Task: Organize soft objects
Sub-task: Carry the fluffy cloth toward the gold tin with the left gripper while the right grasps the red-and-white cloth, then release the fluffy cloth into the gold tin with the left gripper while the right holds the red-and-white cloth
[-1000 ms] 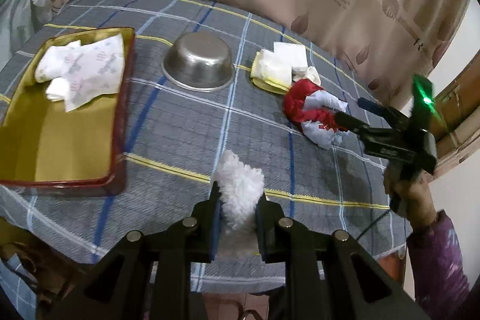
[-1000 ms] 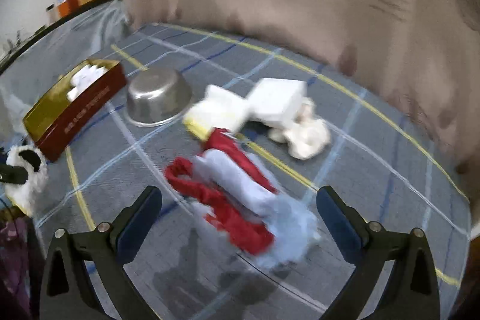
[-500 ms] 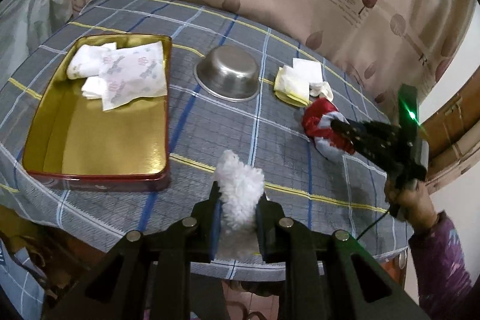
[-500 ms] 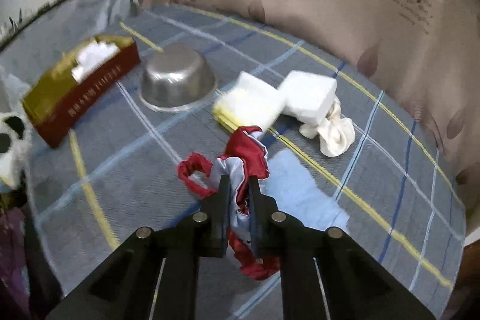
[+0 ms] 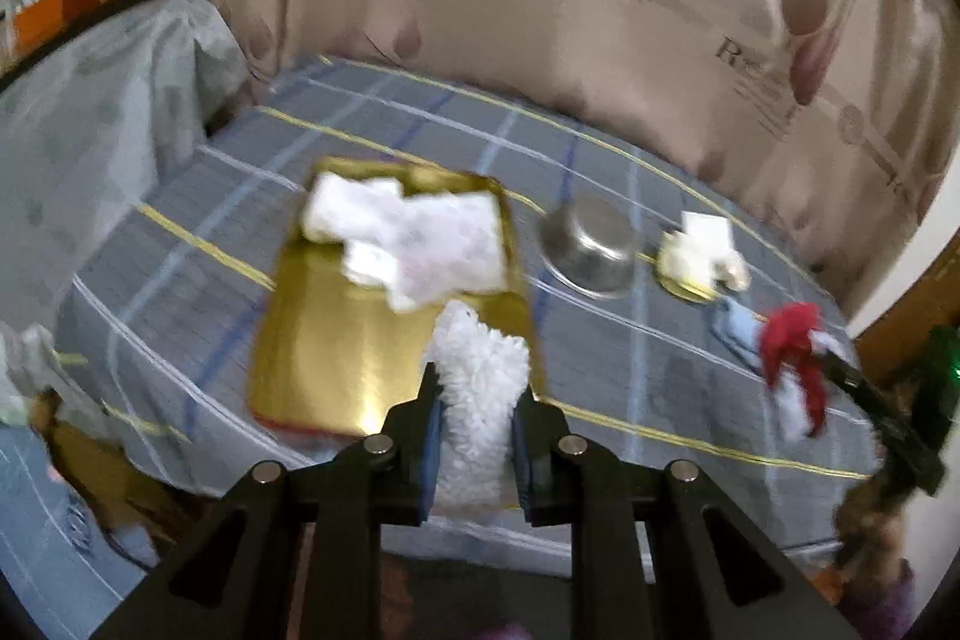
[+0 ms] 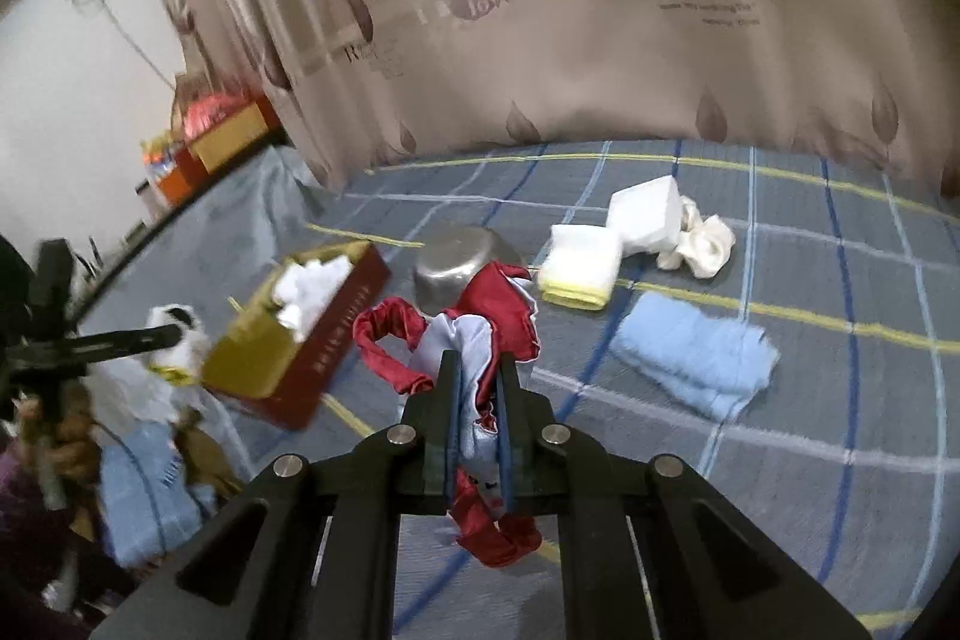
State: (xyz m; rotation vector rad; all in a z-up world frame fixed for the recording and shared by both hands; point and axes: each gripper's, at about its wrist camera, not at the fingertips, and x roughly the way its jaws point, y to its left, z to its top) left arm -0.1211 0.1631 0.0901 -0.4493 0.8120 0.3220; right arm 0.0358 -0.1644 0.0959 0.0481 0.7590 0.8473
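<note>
The left tool [image 5: 477, 415] is lifted above the near edge of the desk [image 5: 630, 358], its jaws closed on a fluffy white cloth [image 5: 480, 400] that stands up between them. It points toward the gold tray [image 5: 336, 334], where white cloths [image 5: 408, 238] lie at the far end. The right tool [image 6: 477, 400] is also raised over the desk and tilted down, jaws pinched on a red and white cloth [image 6: 474, 334] that hangs loose below them. Seen from the left wrist, it comes in from the right, held by a hand low at the frame's edge. On the desk right of the tray sit a steel bowl [image 5: 591, 244], a yellow-edged cloth [image 6: 579, 268], a white pad [image 6: 645, 214], a cream rag [image 6: 702, 238] and a light blue cloth [image 6: 690, 352].
</note>
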